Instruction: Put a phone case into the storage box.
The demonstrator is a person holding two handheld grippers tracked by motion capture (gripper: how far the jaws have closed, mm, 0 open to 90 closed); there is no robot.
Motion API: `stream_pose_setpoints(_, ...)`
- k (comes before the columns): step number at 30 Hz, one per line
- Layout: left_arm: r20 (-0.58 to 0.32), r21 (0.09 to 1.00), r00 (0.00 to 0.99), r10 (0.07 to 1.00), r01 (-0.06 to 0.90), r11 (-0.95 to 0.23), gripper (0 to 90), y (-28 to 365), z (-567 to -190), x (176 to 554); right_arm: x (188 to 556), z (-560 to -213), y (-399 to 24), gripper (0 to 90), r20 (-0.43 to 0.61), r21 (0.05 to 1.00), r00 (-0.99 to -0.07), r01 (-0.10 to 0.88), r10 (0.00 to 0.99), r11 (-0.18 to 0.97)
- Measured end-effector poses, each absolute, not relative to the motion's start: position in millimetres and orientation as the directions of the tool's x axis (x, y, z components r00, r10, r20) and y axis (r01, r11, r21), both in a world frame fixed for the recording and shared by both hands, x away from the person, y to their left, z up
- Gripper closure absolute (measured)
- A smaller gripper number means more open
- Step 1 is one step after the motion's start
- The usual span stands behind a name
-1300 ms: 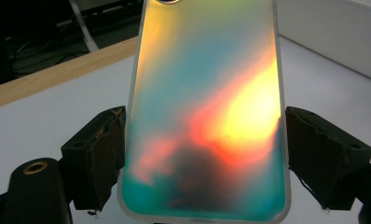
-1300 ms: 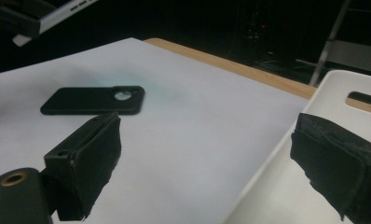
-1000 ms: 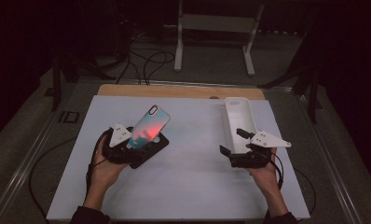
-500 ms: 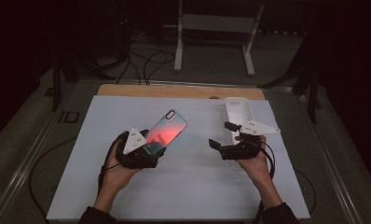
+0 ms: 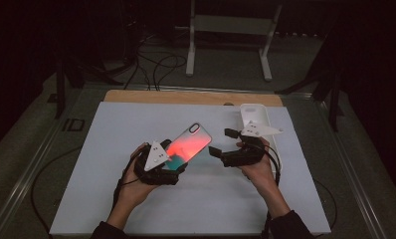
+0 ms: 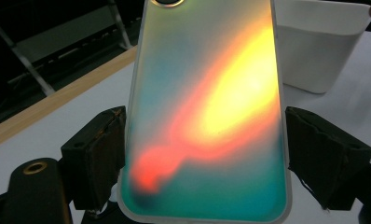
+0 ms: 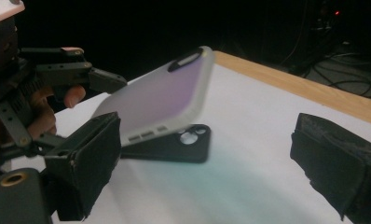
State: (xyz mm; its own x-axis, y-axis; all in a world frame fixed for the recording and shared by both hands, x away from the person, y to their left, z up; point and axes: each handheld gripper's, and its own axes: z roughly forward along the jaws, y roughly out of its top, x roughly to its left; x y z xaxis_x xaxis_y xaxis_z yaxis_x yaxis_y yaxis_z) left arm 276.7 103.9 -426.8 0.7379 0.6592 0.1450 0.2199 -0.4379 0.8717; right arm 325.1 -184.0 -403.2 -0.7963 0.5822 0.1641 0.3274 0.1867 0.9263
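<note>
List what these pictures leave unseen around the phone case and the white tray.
- Phone case, left gripper view: its lower end, cut off by the bottom edge.
- Phone case, high view: the end inside the left tongs, covered by their grey plate.
- White tray, high view: its near part, behind the right tongs.
- White tray, left gripper view: its inside, hidden by its own wall.
</note>
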Motion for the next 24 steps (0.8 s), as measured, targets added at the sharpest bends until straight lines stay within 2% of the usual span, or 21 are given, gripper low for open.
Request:
stream_pose_setpoints(6,0.156,0.874,0.751,0.641,0.198,-0.444,17.0,95,-426,272,327,-404,-168,8.7,0.198,0.907,-0.810,0.365,0.552,0.210)
stream_pose_setpoints(9,0.160,0.874,0.755,0.635,0.190,-0.447,17.0,92,-425,270,327,-404,-163,11.7,0.207,0.902,-0.815,0.374,0.541,0.217)
stream_pose_setpoints(13,0.160,0.878,0.756,0.634,0.184,-0.441,17.0,90,-424,268,326,-406,-156,24.5,0.256,0.885,-0.824,0.410,0.506,0.219)
stream_pose_setpoints(16,0.159,0.879,0.754,0.638,0.186,-0.439,17.0,89,-424,268,326,-407,-152,37.7,0.280,0.875,-0.818,0.433,0.503,0.217)
stream_pose_setpoints(19,0.155,0.880,0.752,0.640,0.189,-0.436,17.0,89,-425,268,326,-408,-151,45.0,0.300,0.868,-0.810,0.451,0.504,0.208)
stream_pose_setpoints(20,0.155,0.880,0.752,0.640,0.189,-0.436,17.1,89,-425,268,326,-408,-151,45.0,0.300,0.868,-0.810,0.451,0.504,0.208)
stream_pose_setpoints(21,0.152,0.882,0.749,0.644,0.192,-0.431,17.1,88,-425,268,327,-408,-151,49.7,0.341,0.859,-0.802,0.478,0.491,0.185)
stream_pose_setpoints(22,0.152,0.882,0.749,0.644,0.192,-0.431,17.0,88,-425,268,327,-408,-151,49.7,0.341,0.859,-0.802,0.478,0.491,0.185)
stream_pose_setpoints(24,0.152,0.878,0.750,0.643,0.196,-0.436,17.0,87,-426,269,328,-409,-151,57.6,0.380,0.848,-0.795,0.504,0.473,0.166)
